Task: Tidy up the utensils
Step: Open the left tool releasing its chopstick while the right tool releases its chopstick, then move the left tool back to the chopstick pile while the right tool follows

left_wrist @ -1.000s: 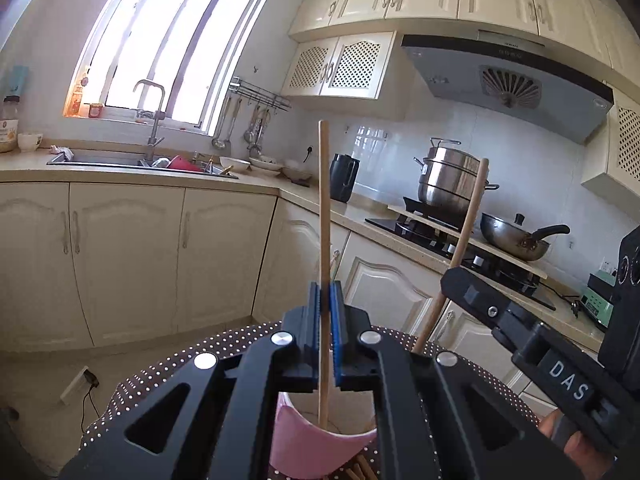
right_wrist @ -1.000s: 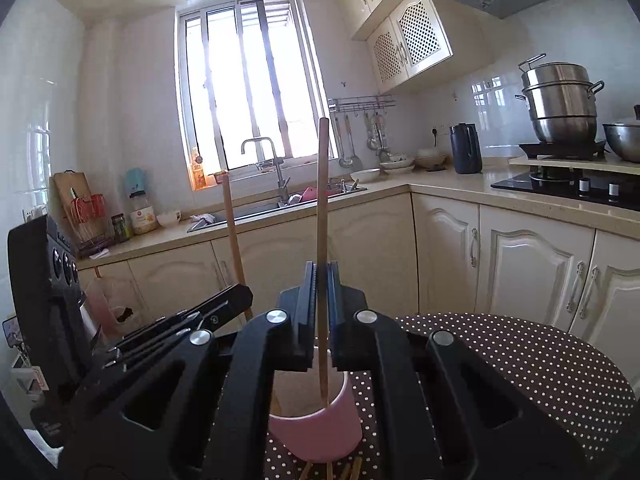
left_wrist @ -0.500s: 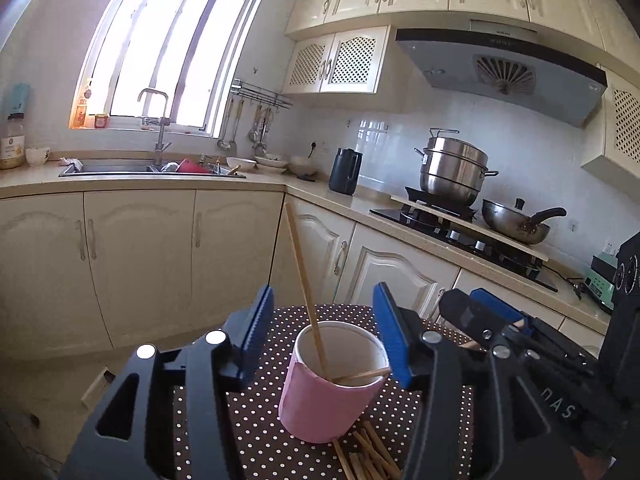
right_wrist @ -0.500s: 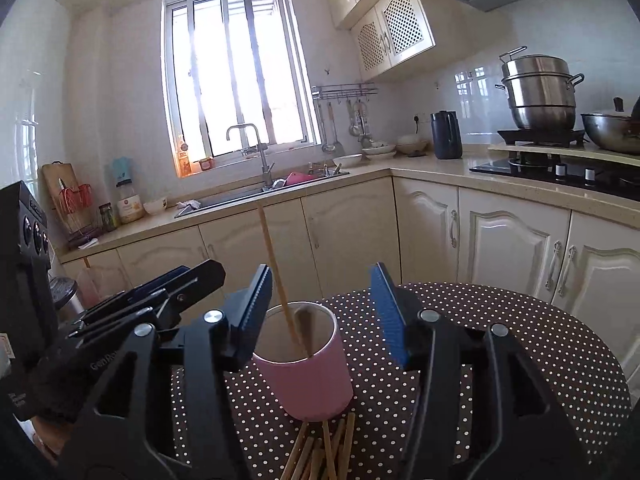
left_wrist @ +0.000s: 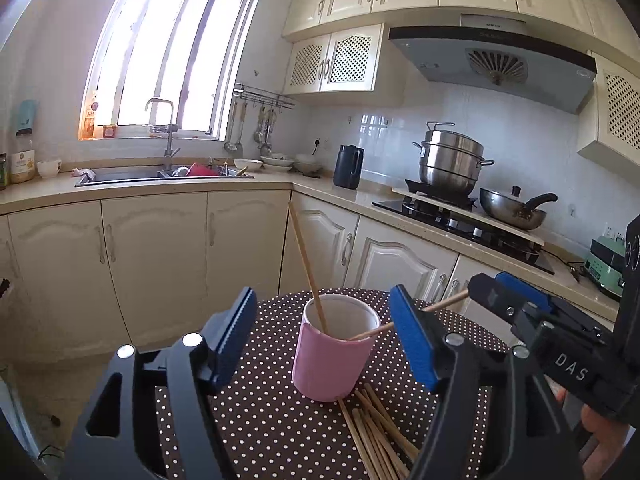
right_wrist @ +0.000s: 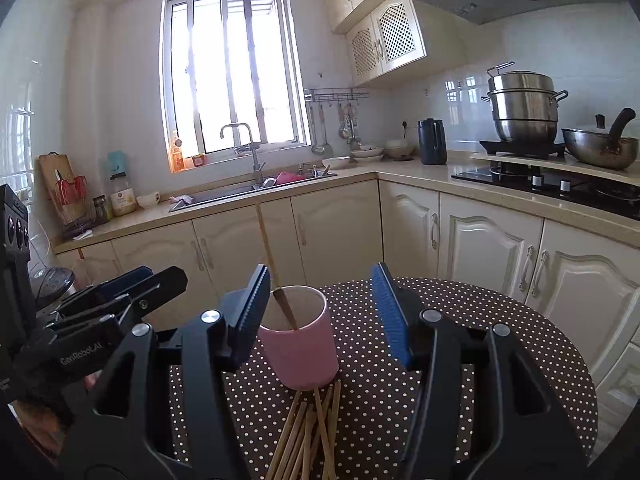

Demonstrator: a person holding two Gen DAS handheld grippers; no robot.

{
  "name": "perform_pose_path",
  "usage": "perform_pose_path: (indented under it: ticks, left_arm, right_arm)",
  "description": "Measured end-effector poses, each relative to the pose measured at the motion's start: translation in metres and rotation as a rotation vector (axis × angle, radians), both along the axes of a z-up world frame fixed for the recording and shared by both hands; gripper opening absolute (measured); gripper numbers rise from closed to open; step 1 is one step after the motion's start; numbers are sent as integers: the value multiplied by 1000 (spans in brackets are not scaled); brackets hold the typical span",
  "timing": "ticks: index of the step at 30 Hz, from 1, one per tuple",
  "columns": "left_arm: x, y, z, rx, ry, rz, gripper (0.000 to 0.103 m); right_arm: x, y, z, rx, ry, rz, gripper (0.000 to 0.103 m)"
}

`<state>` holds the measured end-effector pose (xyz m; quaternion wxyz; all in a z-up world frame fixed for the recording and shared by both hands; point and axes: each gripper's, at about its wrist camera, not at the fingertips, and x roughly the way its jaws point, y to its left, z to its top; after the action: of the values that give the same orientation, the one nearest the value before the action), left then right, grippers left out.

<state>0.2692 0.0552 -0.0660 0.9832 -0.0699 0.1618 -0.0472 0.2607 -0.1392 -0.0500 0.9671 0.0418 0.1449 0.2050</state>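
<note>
Two chopsticks [left_wrist: 306, 258] lean in pink cup [left_wrist: 330, 364], tongs [left_wrist: 324, 332] opening

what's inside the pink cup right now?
Two wooden chopsticks lean inside the pink cup: one steep, one low over the rim. Their lower ends and the cup's bottom are hidden by its wall.

Sunlight is pouring through the barred window [right_wrist: 232, 68] ahead of me, over the sink [right_wrist: 248, 192] and its tall faucet [right_wrist: 244, 140]. A dark kettle [right_wrist: 432, 142] is standing in the far corner of the counter. To my right, a stacked steel steamer pot [right_wrist: 524, 106] is sitting on the stove [right_wrist: 560, 184], a wok [right_wrist: 600, 148] resting just beside it under the range hood [left_wrist: 492, 64].
</note>
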Motion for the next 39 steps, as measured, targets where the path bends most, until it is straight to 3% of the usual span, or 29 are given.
perform_pose_path:
  ticks: [9, 18, 22, 31, 39]
  left_arm:
    - [-13, -9, -24, 51, 169, -61, 68]
    - [6, -25, -91, 72, 521, -157, 68]
    - [14, -31, -110, 42, 611, -179, 68]
    - [29, -44, -137, 101, 710, -147, 68]
    - [35, -43, -142, 109, 728, -144, 68]
  right_arm:
    - [-22, -19, -20, -77, 96, -7, 53]
    - [-20, -27, -68, -180, 288, 14, 53]
    - [-14, -25, -85, -196, 375, 37, 53]
    - [-8, -21, -104, -222, 452, 71, 53]
    - [-3, -20, -112, -235, 483, 81, 53]
